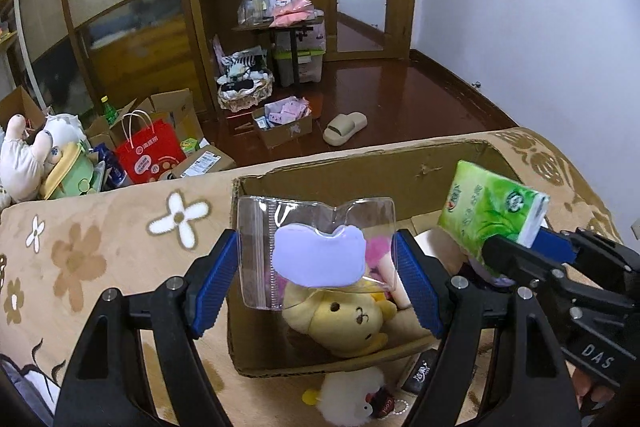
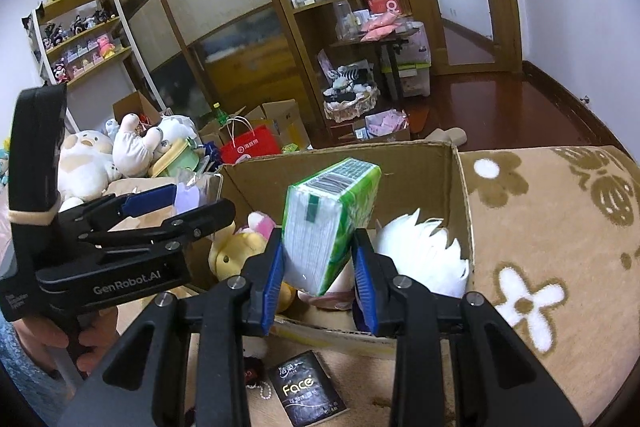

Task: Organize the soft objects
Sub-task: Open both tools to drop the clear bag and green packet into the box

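Clear pouch (image 1: 316, 251) with a lilac pad inside, clamped widthwise in the left tongs (image 1: 316, 281), and green tissue pack (image 2: 328, 223), pinched by its lower end in the nearly closed right tongs (image 2: 318, 277). Both hang over the open box (image 2: 452, 187) on the flowered blanket (image 2: 560, 227), apparently so that each falls in among the plush toys (image 1: 344, 319) on release.
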Tool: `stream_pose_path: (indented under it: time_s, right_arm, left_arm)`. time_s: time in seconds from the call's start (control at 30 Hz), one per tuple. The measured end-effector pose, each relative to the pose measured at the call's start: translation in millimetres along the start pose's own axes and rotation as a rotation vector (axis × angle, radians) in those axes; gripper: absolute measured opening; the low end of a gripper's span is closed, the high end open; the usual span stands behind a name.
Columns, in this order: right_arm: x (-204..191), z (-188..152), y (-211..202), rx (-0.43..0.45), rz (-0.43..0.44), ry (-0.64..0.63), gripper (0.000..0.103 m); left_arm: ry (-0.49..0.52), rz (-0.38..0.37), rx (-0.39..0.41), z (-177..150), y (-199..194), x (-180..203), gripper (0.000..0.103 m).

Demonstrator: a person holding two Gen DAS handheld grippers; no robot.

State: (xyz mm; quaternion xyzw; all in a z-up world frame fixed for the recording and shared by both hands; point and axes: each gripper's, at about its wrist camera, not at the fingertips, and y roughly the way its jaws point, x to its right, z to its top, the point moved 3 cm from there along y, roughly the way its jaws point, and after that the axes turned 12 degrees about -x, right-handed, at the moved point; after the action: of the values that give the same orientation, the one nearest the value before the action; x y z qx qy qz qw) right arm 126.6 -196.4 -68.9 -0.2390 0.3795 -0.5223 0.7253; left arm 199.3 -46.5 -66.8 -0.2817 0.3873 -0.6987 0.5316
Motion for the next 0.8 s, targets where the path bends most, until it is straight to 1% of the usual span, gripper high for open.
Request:
stream_pose_path:
  time_s: [0.1, 0.17, 0.3, 0.33, 0.43, 0.47, 0.53, 0.67, 0.73, 0.8]
  right_arm:
    - [-0.6, -0.2, 0.6, -0.002, -0.009, -0.001, 0.038]
    - [-1.2, -1.3, 1.0, -0.003, -0.015, 0.0, 0.038]
    - [-1.4, -1.9, 1.0, -0.001, -0.016, 0.008, 0.038]
    - [-1.3, -1.8, 0.8, 0.0, -0.014, 0.009, 0.038]
    - [-0.2, -2.3, 1.5, -0.003, -0.016, 0.011, 0.039]
    - [0.2, -2.7, 1.3, -0.003, -0.016, 0.013, 0.04]
    - [1.5, -3.6, 0.4, -0.002, -0.015, 0.016, 0.048]
    - [-0.1, -4.0, -3.1, 0.008, -0.015, 0.014, 0.054]
    - [-0.7, -5.4, -6.4, 0.014, -0.019, 0.011, 0.063]
    - [-0.9, -5.2, -9.9, 0.022, -0.024, 0.011, 0.067]
  left_arm:
    - [0.022, -0.002, -0.004, -0.1, 0.8, 3.8, 0.077]
    - [0.035, 0.004, -0.002, -3.2, 0.3, 8.2, 0.082]
    - [0.047, 0.015, 0.003, -3.4, -0.1, 10.5, 0.084]
    - [0.045, 0.015, 0.002, -3.4, -0.5, 10.5, 0.086]
    - [0.025, 0.017, 0.012, -2.3, -3.0, 6.7, 0.095]
    - [0.018, 0.017, 0.019, -2.1, -4.5, 5.2, 0.095]
    - [0.013, 0.017, 0.021, -1.6, -6.3, 3.4, 0.095]
    - [-0.002, 0.02, 0.018, -0.4, -9.7, -0.4, 0.096]
    - [-0.006, 0.018, 0.017, -0.7, -11.9, -0.8, 0.097]
    - [-0.009, 0.022, 0.018, -1.1, -15.1, -2.0, 0.099]
